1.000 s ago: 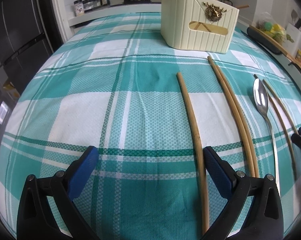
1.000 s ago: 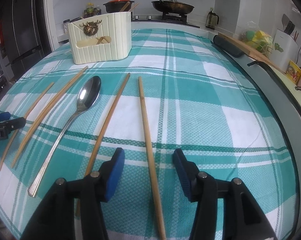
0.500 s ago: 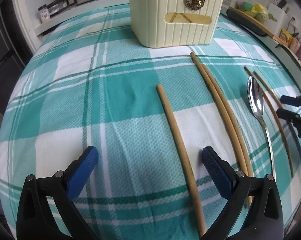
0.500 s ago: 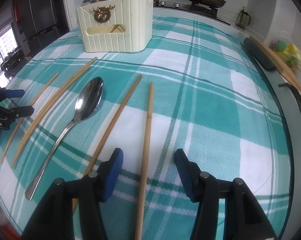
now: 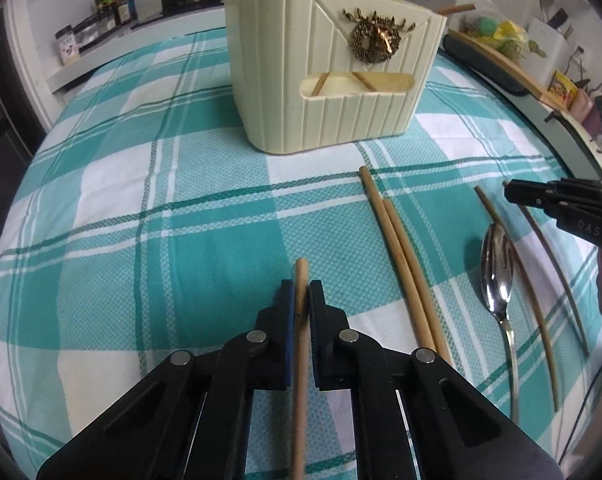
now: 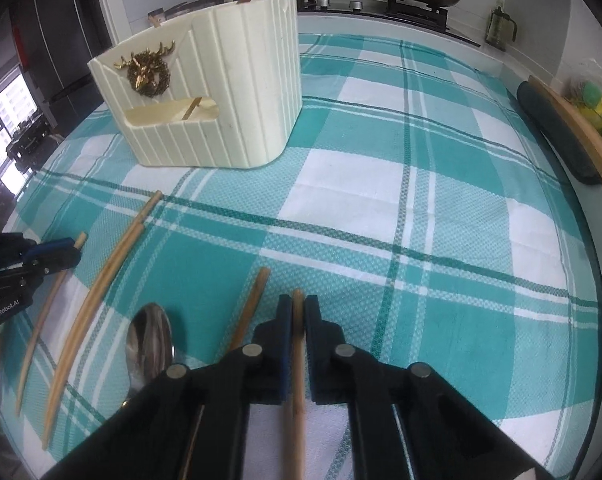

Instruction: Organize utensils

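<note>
**Both grippers clamp a chopstick below the cream holder**

Kitchen counters and a stove with pans ring a table under a teal-and-white checked cloth (image 5: 141,208).

Left wrist view: the ribbed cream utensil holder (image 5: 329,80) stands at the far middle of the cloth, sticks poking from its top. Nearer the camera than the holder, the left gripper (image 5: 301,300) is closed on a single chopstick (image 5: 300,380), pads pressing both sides. Right of it lies a touching pair of chopsticks (image 5: 405,276), then a metal spoon (image 5: 497,276) between two thinner sticks.

Right wrist view: the holder (image 6: 217,92) sits far left. Below it, the right gripper (image 6: 298,316) is closed on another chopstick (image 6: 299,392); a loose chopstick (image 6: 251,312) lies just left of it.
</note>
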`<state>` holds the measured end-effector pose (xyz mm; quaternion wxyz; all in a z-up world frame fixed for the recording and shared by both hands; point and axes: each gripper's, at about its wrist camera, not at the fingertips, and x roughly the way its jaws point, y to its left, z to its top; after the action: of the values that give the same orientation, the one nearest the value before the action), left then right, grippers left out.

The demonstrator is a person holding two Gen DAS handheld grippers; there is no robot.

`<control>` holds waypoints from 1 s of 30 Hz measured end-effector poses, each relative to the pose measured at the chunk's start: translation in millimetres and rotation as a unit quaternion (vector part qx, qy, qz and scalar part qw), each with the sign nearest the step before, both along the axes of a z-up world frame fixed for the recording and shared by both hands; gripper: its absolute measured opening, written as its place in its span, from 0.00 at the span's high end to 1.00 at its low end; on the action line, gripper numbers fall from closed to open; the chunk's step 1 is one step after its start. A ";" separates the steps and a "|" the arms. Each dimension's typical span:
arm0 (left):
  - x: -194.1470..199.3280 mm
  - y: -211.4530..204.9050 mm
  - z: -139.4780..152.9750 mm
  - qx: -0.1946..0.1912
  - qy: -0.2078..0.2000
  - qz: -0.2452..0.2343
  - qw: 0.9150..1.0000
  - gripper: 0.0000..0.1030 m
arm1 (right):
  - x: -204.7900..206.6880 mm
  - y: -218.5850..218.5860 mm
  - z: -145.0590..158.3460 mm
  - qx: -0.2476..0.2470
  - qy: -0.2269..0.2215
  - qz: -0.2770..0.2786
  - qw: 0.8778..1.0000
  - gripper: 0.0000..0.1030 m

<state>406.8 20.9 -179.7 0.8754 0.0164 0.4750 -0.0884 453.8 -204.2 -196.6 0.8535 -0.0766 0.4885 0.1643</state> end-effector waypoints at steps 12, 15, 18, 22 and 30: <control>-80.8 27.4 139.5 -0.082 -0.146 -0.002 0.986 0.95 | -84.1 -26.0 139.4 0.095 -0.139 -0.006 0.986 0.94; -100.0 32.0 161.6 -0.097 -0.171 -0.006 0.981 0.95 | -108.2 -27.8 169.7 0.110 -0.175 0.001 0.978 0.94; -112.0 34.3 175.2 -0.107 -0.188 -0.005 0.976 0.95 | -129.0 -28.8 191.7 0.123 -0.204 0.005 0.971 0.94; -118.4 34.4 185.6 -0.105 -0.199 -0.005 0.974 0.95 | -143.6 -25.5 207.8 0.122 -0.235 0.006 0.964 0.94; -66.4 29.0 122.0 -0.072 -0.071 -0.018 0.995 0.45 | -161.6 -25.9 220.4 0.128 -0.256 0.011 0.958 0.94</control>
<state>340.4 49.9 -57.7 0.9038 -0.0319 0.4040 -0.1372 292.2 -230.0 23.7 0.9507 -0.0113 0.2281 0.2099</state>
